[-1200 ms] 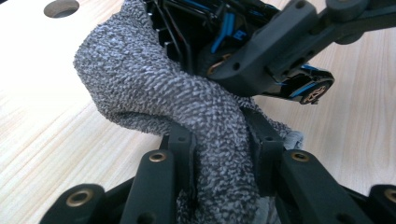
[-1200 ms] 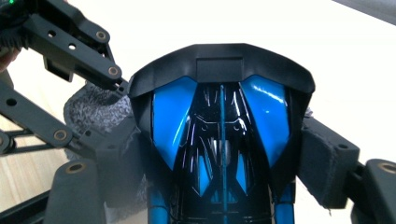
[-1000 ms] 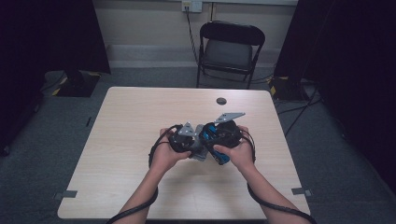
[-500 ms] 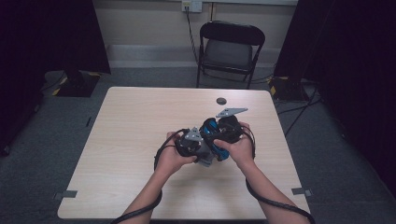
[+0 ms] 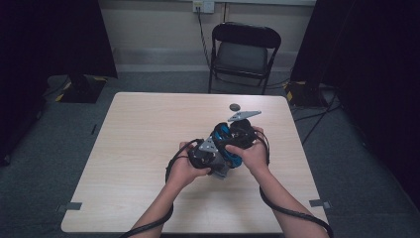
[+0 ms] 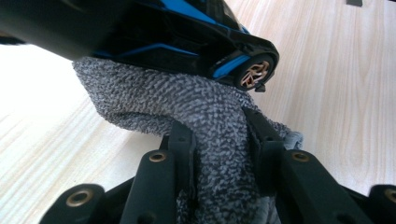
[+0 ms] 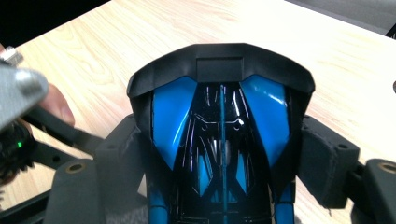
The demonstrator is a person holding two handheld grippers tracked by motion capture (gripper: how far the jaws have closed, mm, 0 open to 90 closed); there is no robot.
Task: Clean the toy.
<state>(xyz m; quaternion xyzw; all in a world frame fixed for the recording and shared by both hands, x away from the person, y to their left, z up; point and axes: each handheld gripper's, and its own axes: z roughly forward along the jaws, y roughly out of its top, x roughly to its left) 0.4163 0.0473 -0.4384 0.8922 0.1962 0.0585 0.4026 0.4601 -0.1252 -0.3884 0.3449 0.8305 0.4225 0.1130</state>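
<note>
Soft overhead light is falling evenly on the pale table [image 5: 133, 148] in the high view, while the room's left and right sides are sinking into near-black and the whole frame is looking slightly soft and grainy. In the left gripper view the table's near left part is blowing out to white, the grey cloth [image 6: 187, 112] is staying crisp, and the nearest black parts are blurring. In the right gripper view bright streaks are glinting on the toy car [image 7: 219, 135], and a blurred grey shape is sitting at the left edge.
</note>
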